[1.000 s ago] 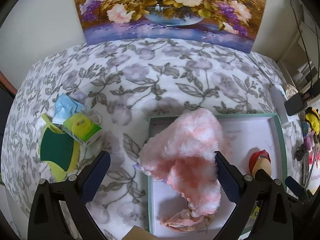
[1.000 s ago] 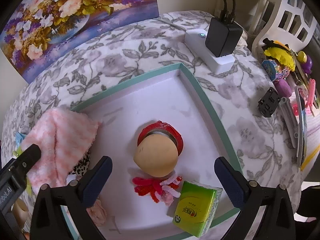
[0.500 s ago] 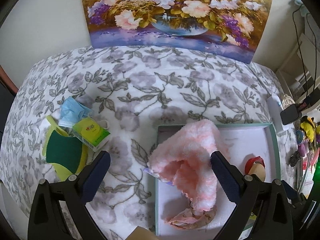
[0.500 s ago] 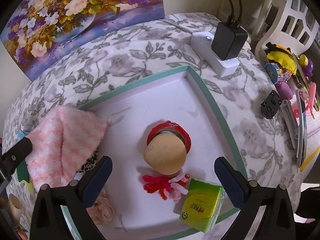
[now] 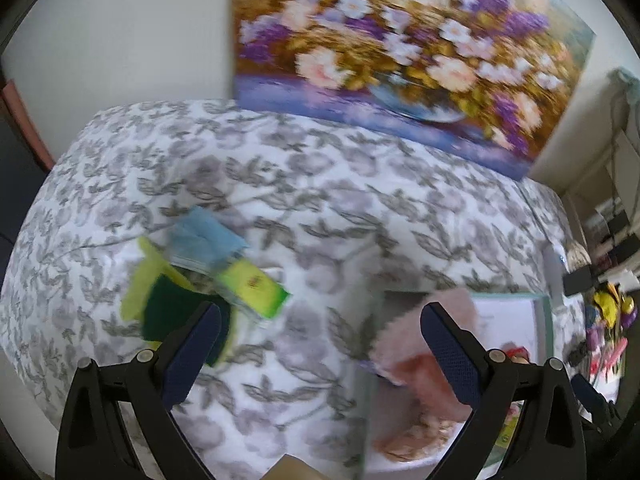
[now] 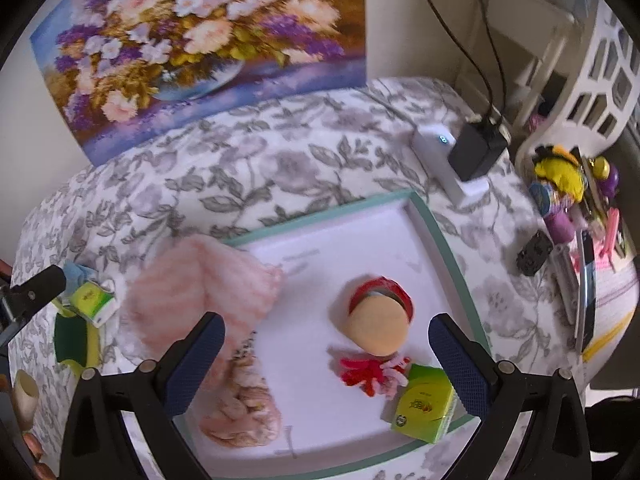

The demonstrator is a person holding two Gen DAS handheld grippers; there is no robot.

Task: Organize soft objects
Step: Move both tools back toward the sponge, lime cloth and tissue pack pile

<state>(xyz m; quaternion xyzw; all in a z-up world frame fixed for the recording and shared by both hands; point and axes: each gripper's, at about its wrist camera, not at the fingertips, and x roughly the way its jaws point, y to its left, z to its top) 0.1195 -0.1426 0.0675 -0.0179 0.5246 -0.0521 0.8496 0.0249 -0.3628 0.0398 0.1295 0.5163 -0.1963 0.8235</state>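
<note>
A white tray with a teal rim [image 6: 436, 236] lies on the floral cloth. A fluffy pink cloth [image 6: 200, 284] drapes over its left rim and also shows in the left wrist view [image 5: 412, 336]. In the tray are a tan round puff [image 6: 378, 328] on a red ring, red and pink pipe-cleaner fluff [image 6: 372, 372], a green tissue pack [image 6: 424, 404] and a peach scrunchie [image 6: 244, 412]. My left gripper [image 5: 316, 356] is open and empty above the cloth, left of the tray. My right gripper [image 6: 326, 360] is open and empty over the tray.
Left of the tray lie a second green tissue pack [image 5: 252, 284], a blue face mask [image 5: 204, 240] and a green-and-yellow sponge [image 5: 168, 312]. A white power strip with a black charger [image 6: 460, 160] and small toys [image 6: 560, 176] sit at the right. A flower painting [image 6: 200, 44] leans against the wall.
The left gripper has swung left, away from the pink cloth and toward the sponge and tissue pack; its view is blurred. The right gripper has pulled back and up a little.
</note>
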